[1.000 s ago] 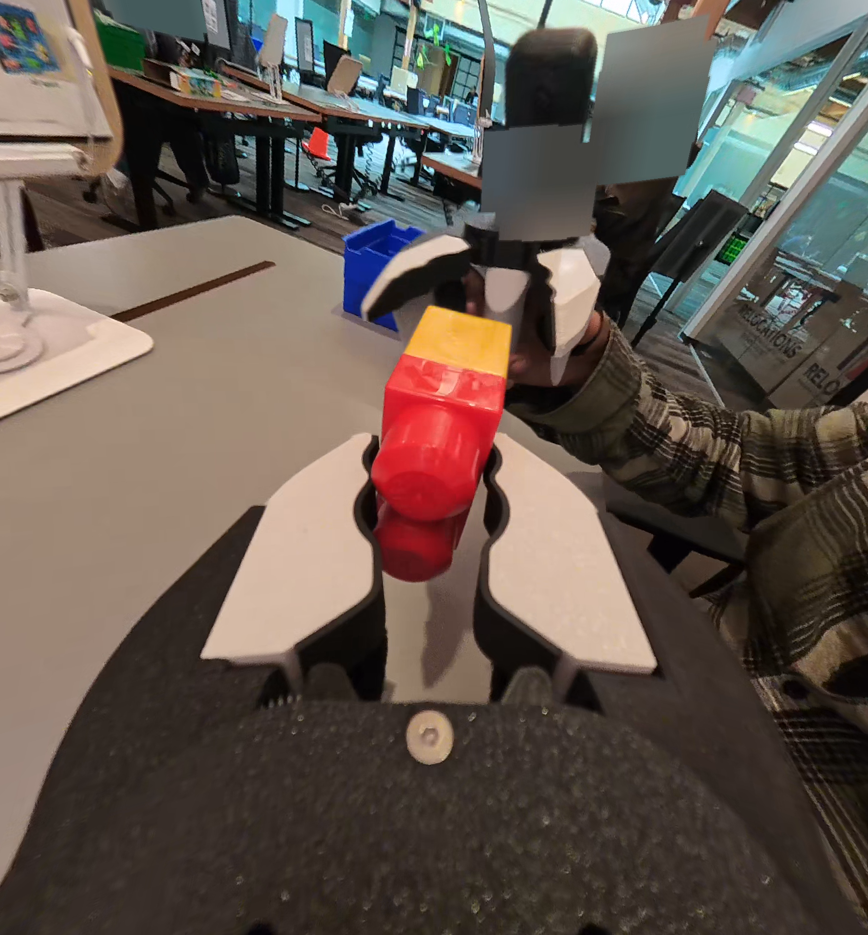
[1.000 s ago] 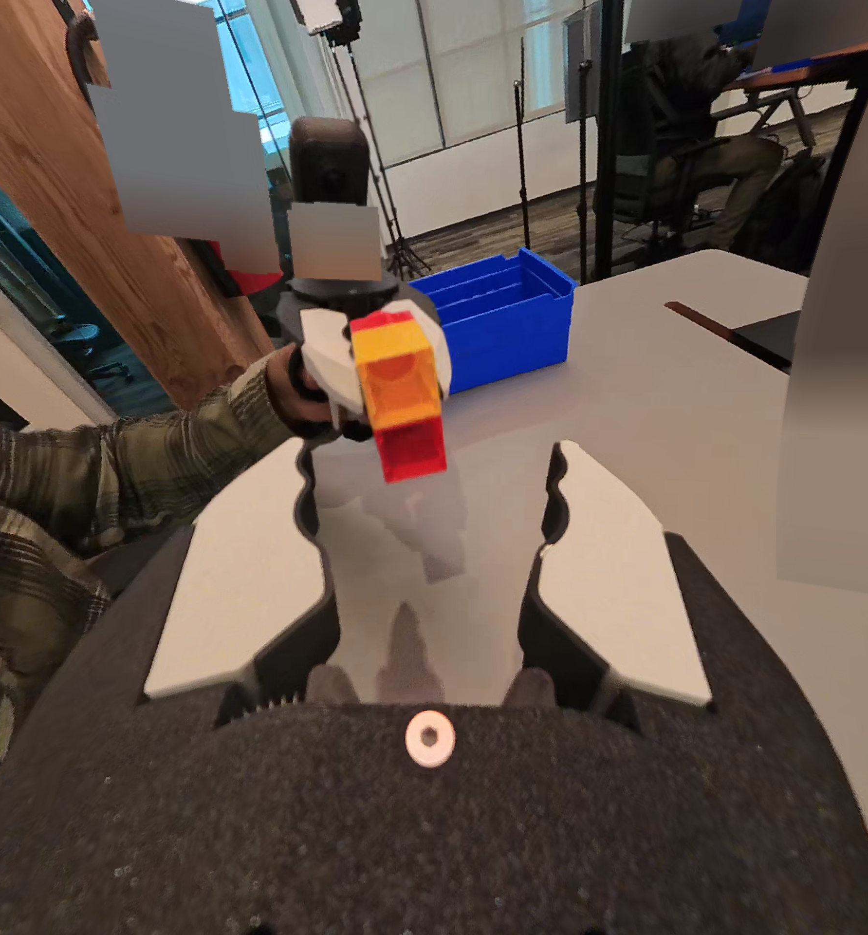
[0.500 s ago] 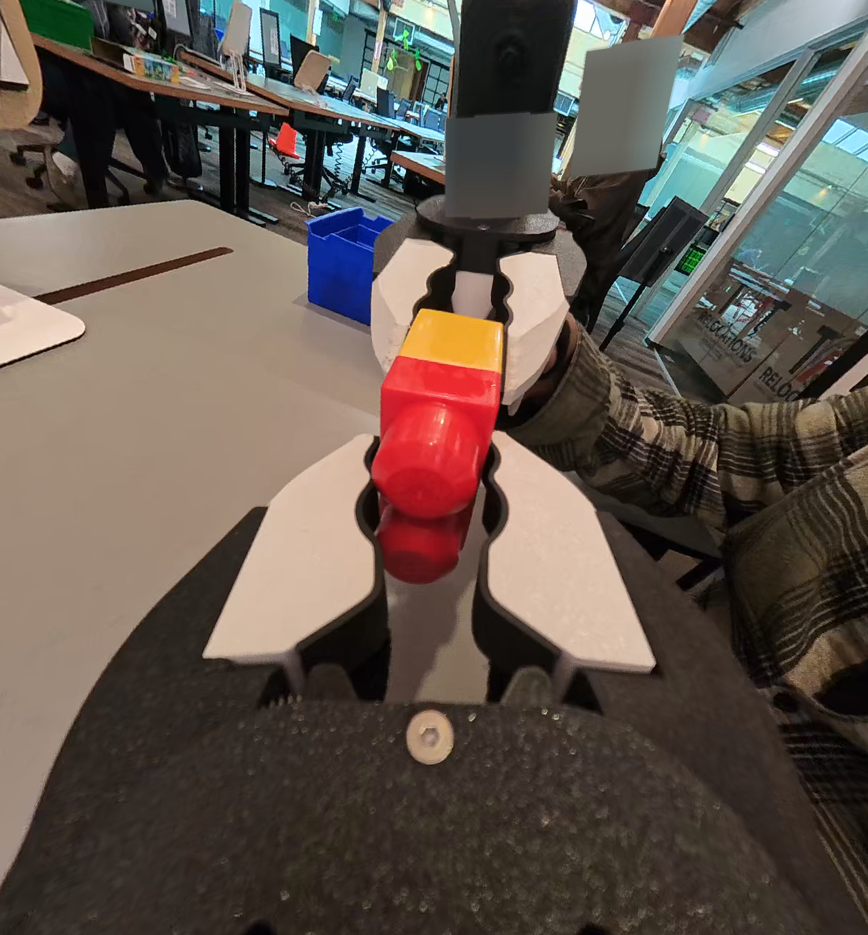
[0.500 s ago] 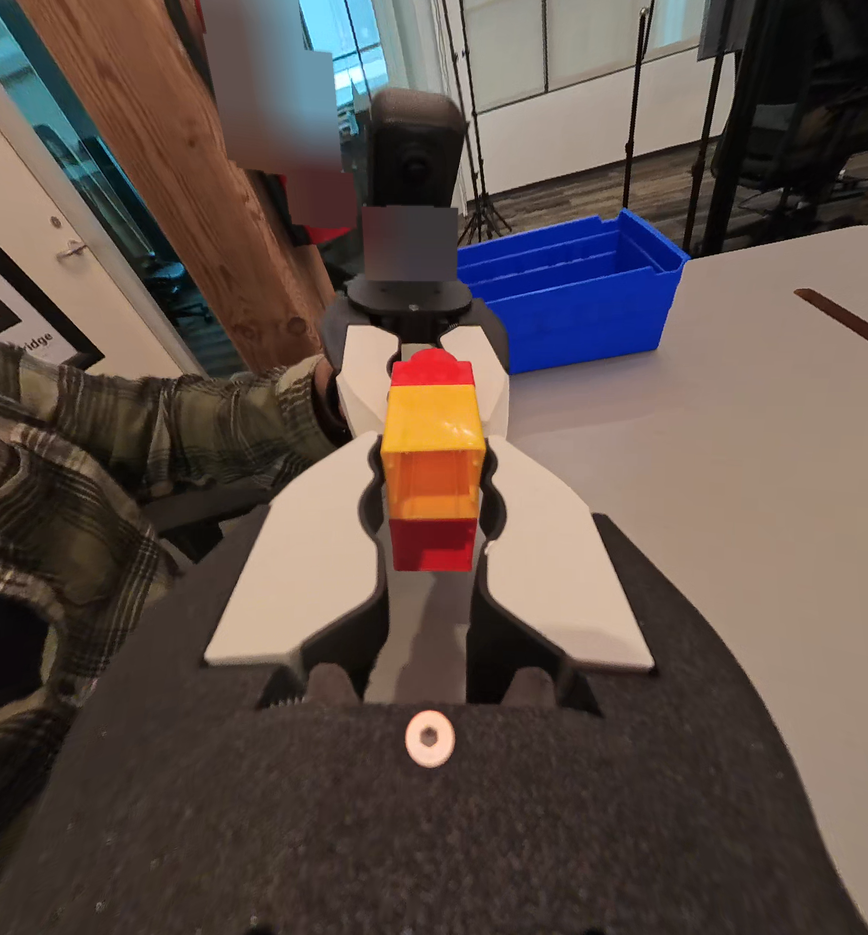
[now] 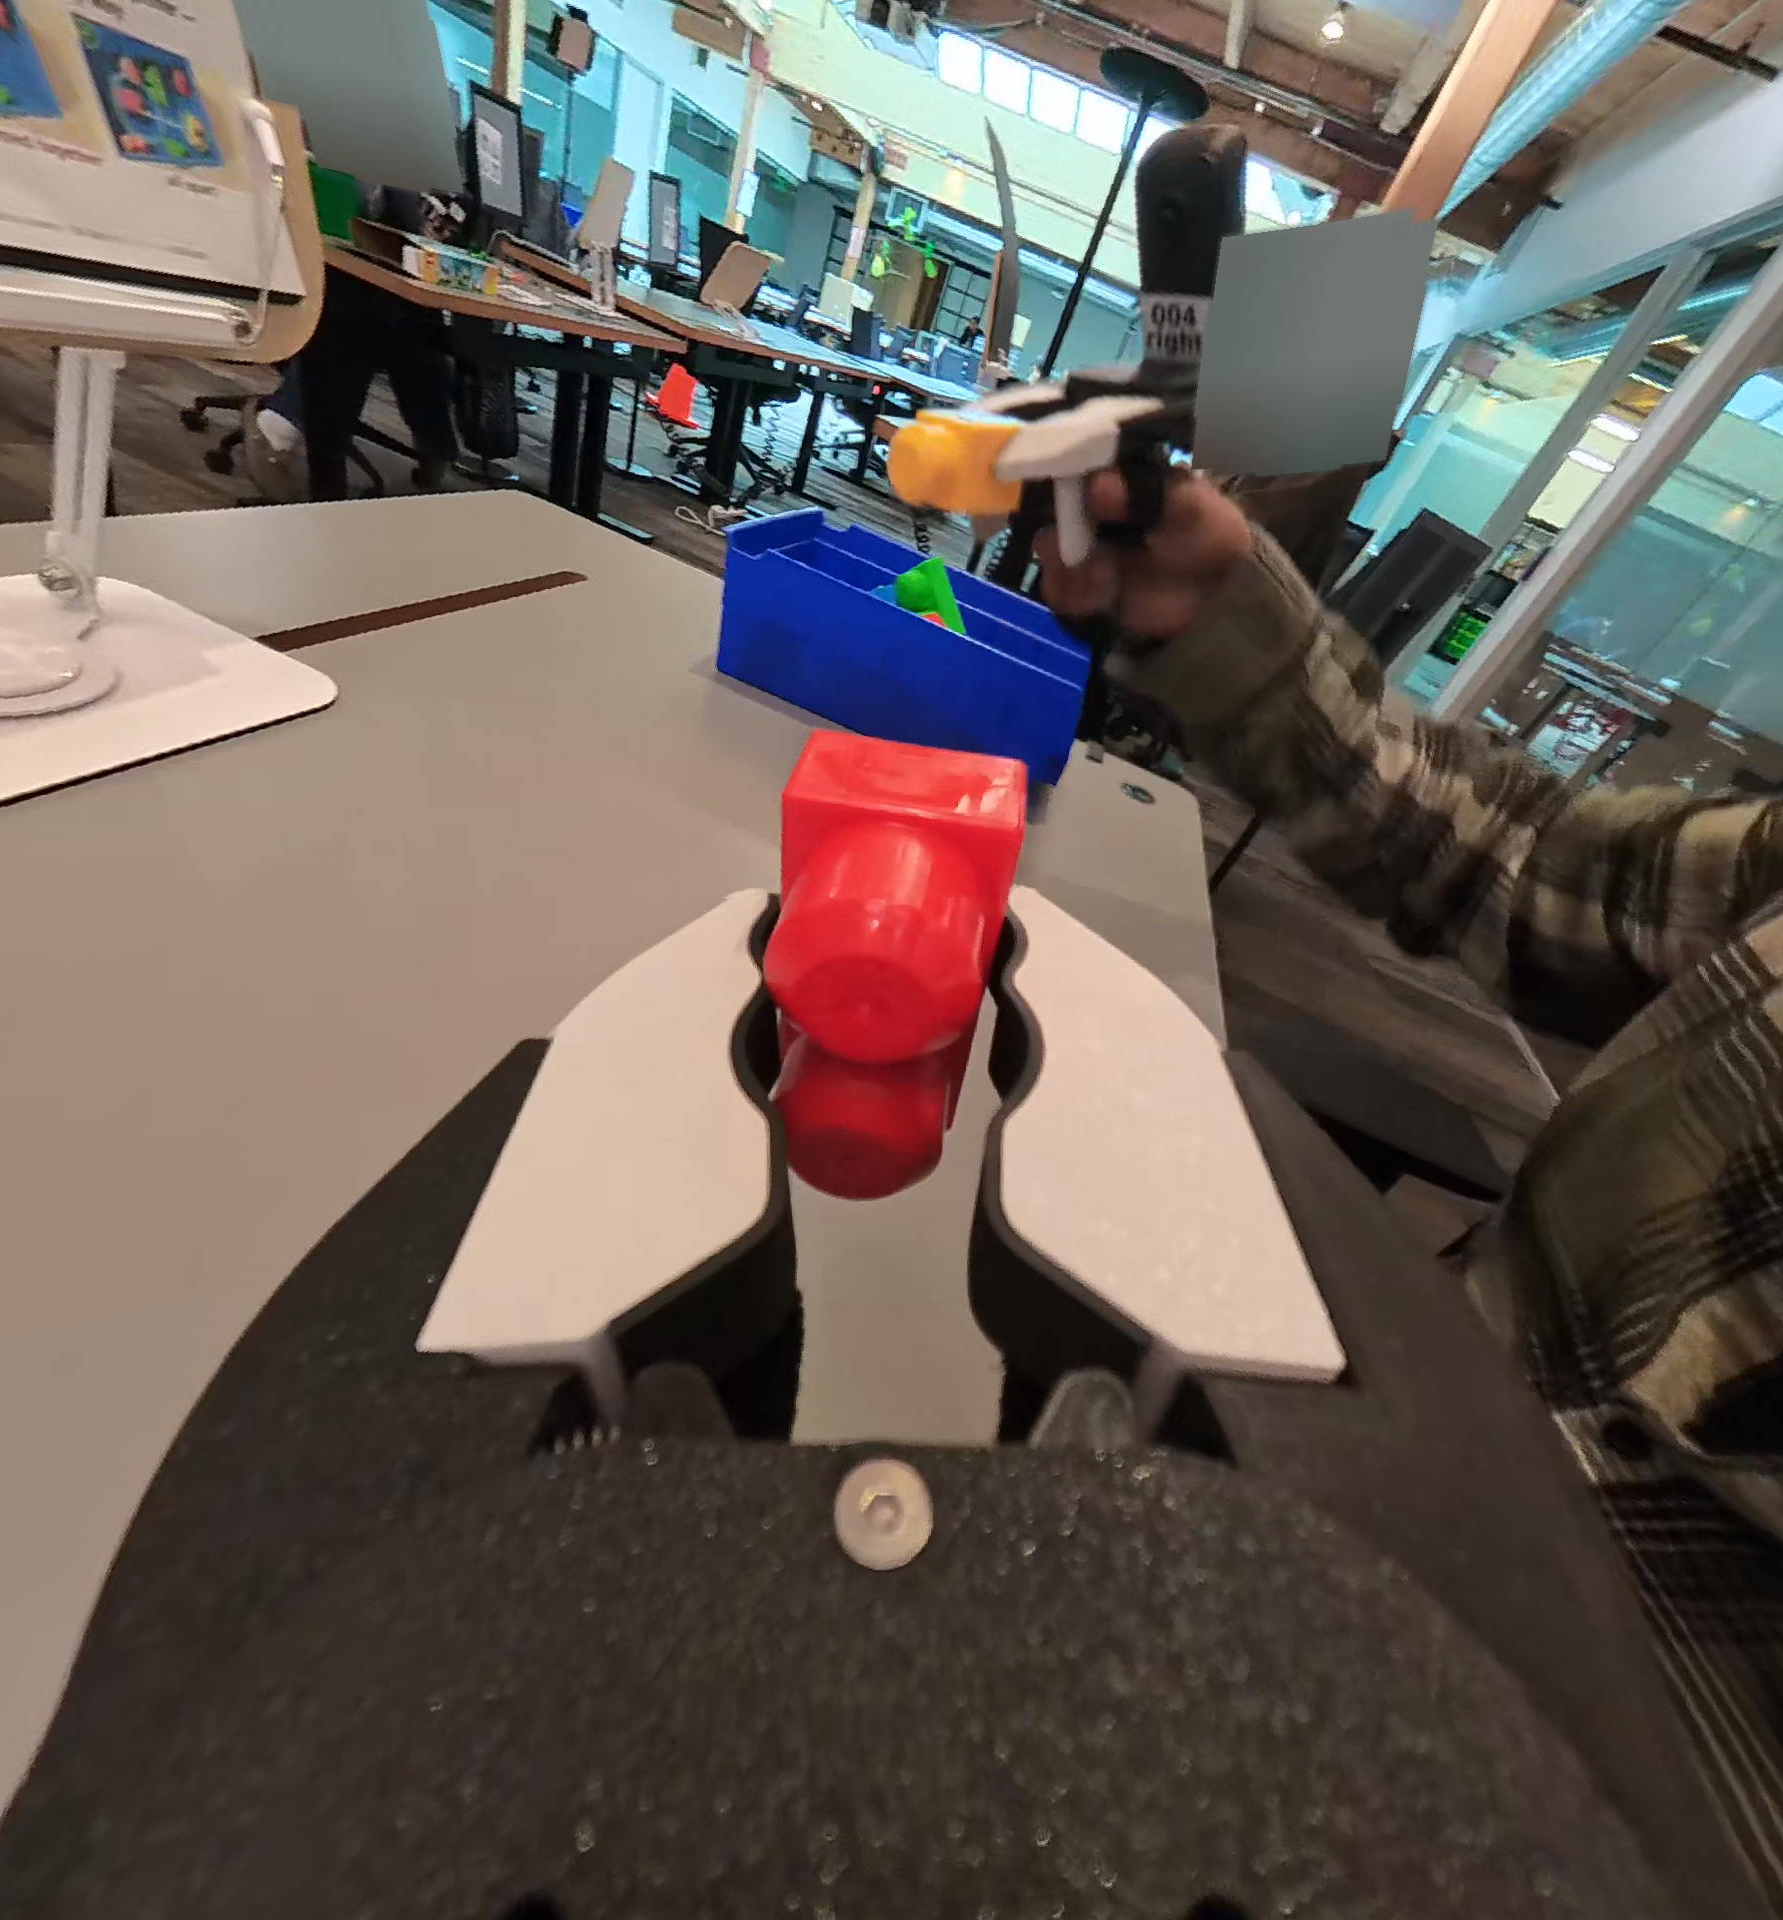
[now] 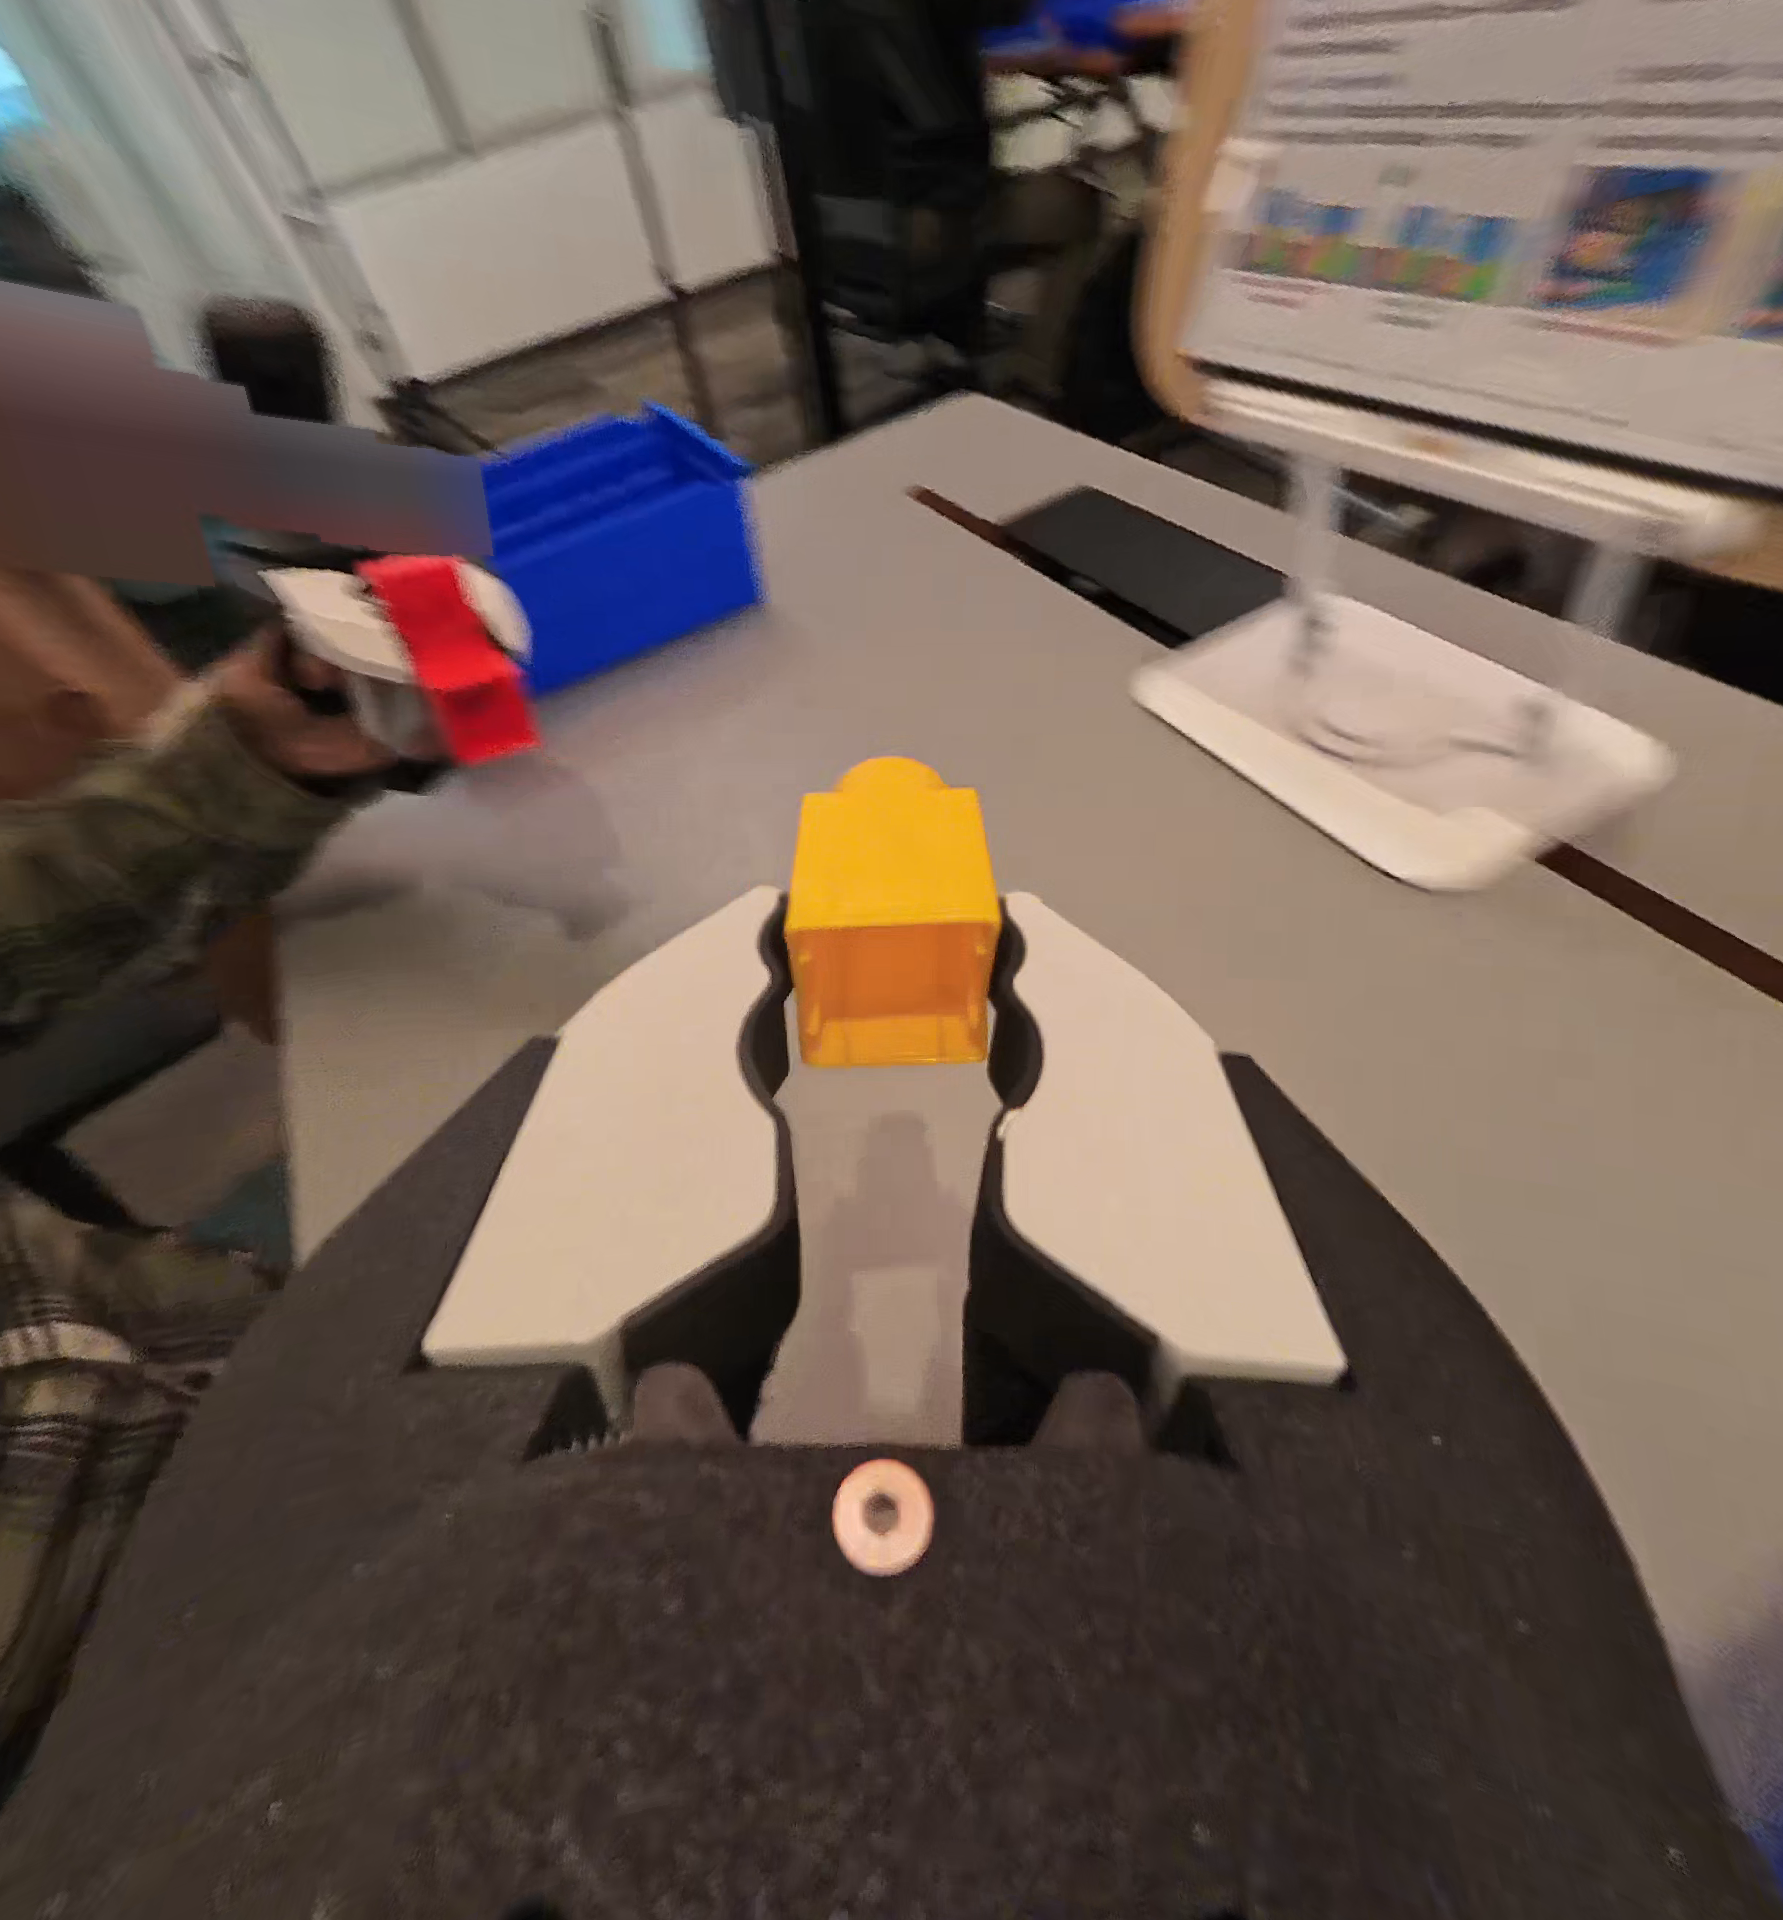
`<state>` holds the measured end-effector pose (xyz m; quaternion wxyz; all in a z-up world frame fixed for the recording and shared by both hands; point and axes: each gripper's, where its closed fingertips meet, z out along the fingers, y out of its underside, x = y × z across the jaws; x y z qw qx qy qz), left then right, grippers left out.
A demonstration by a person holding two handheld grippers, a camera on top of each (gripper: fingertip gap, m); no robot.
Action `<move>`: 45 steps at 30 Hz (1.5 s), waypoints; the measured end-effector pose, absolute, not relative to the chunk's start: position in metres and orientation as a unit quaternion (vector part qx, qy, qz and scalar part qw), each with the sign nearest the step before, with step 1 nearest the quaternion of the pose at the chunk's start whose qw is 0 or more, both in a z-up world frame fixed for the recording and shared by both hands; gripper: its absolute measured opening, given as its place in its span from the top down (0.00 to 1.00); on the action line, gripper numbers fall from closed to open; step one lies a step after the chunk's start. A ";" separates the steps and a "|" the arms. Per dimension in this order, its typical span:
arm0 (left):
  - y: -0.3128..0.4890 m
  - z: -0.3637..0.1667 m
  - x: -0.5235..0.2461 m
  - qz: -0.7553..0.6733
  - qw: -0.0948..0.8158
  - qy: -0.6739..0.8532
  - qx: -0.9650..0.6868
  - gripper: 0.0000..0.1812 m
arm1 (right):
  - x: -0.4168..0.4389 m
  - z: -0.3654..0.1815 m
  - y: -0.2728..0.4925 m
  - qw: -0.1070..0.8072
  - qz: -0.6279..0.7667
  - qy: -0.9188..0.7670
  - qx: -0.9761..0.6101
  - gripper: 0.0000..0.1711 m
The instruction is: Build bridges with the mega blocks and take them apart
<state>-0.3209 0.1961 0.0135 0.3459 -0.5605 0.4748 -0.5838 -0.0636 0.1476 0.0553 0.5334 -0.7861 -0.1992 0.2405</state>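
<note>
Right now I am holding the red block in my left gripper, jaws closed snug on its sides, studs pointing back toward the camera and its long axis running straight out along my fingers toward twelve o'clock. In my right gripper I am gripping the yellow block the same way — jaws nearly shut, pinching its flanks, hollow underside facing the camera and its single stud aimed forward.

Both blocks are hanging in the air, apart from each other, above the grey table. From my left wrist view the right gripper is sitting well off at one o'clock, above the far edge of the blue bin; from my right wrist view the left gripper is lying at ten o'clock, just beside that bin. I judge the taking-apart is what is under way, and the bin — holding a green piece — is likely where these are going; my right hand looks the nearer to it.

Further out, a white stand base is resting at ten o'clock.
</note>
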 end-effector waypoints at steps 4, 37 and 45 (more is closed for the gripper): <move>0.190 0.015 -0.321 -0.579 0.345 0.491 -0.552 0.79 | 0.064 0.053 0.113 0.500 0.118 -0.098 -0.852 0.79; 0.183 0.029 -0.277 -0.626 0.319 0.472 -0.532 0.79 | -0.186 0.040 0.138 0.548 0.338 -0.287 -0.709 0.47; 0.170 0.030 -0.273 -0.627 0.315 0.485 -0.522 0.79 | -0.254 0.019 0.162 0.517 0.365 -0.327 -0.702 0.56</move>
